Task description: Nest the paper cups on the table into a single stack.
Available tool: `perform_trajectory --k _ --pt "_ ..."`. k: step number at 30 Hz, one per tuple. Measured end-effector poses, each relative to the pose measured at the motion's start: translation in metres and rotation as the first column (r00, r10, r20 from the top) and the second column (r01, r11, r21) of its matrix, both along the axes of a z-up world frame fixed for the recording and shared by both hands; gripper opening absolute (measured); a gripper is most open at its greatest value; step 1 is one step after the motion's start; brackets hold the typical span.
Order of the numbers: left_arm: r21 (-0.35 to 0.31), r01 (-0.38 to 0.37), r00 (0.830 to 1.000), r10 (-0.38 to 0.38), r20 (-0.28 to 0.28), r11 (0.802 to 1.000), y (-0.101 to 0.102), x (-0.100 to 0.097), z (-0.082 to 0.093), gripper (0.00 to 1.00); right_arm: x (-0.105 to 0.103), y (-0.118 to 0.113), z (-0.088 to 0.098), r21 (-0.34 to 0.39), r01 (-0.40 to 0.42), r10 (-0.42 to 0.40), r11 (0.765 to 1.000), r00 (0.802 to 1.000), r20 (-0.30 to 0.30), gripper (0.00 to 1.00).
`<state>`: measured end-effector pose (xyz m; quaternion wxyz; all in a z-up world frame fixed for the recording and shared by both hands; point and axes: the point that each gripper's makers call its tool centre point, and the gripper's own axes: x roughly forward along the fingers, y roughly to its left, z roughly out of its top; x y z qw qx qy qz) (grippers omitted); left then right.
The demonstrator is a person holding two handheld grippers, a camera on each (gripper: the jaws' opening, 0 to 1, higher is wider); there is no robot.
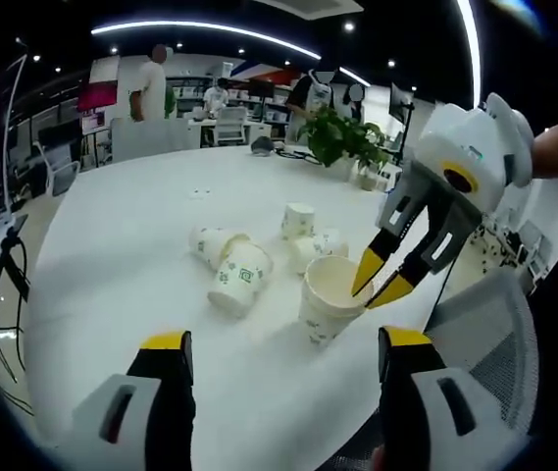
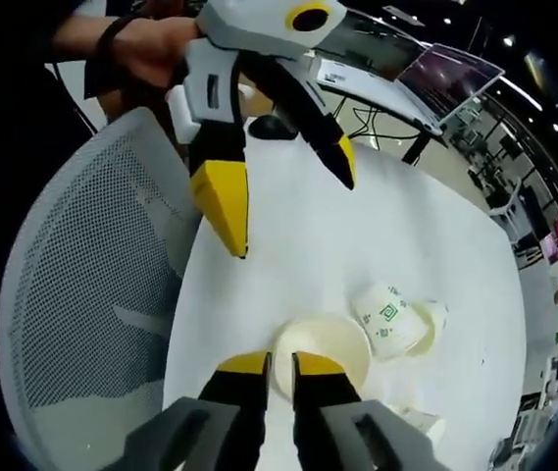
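An upright paper cup (image 1: 328, 297) stands near the table's edge, and my right gripper (image 1: 380, 285) is shut on its rim, one yellow tip inside and one outside. In the right gripper view the same cup (image 2: 329, 345) sits just past my right gripper (image 2: 280, 375), whose jaws pinch the rim. Several more cups lie on their sides: one with a green logo (image 1: 240, 278), one behind it (image 1: 209, 241), and two further back (image 1: 299, 220) (image 1: 320, 245). My left gripper (image 1: 284, 345) is open, short of the cups; it also hangs open above the table (image 2: 289, 210).
The round white table (image 1: 131, 245) carries a potted plant (image 1: 342, 137) at its far side. A grey mesh chair (image 2: 82, 285) stands against the near edge, beside the held cup. People and desks are in the office behind.
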<state>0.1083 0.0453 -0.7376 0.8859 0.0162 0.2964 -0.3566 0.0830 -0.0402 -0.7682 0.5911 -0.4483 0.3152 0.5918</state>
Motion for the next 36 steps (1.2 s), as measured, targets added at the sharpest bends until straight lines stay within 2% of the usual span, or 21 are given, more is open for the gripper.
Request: perform_trajectory --k 11,19,26,27,36 --pt "0.000 0.001 1.000 -0.001 0.001 1.000 -0.001 -0.002 0.000 0.76 0.003 -0.004 0.007 0.040 0.074 -0.072 0.996 0.997 -0.036 0.09" --pt "0.000 -0.001 1.000 0.001 0.001 1.000 0.000 -0.002 0.001 0.75 0.006 -0.008 0.017 0.100 0.175 -0.165 0.980 0.981 -0.099 0.15" --pt "-0.002 -0.008 1.000 0.008 -0.004 1.000 0.005 -0.002 -0.001 0.75 0.016 -0.010 0.030 0.200 0.312 -0.276 0.929 0.942 -0.191 0.22" --pt "-0.001 -0.011 1.000 0.011 -0.005 1.000 0.006 -0.002 -0.001 0.74 0.022 -0.012 0.034 0.220 0.345 -0.303 0.912 0.931 -0.206 0.23" --pt "-0.003 -0.019 1.000 0.019 -0.013 1.000 0.011 -0.003 -0.005 0.75 0.050 -0.028 0.049 0.294 0.457 -0.411 0.839 0.888 -0.207 0.34"
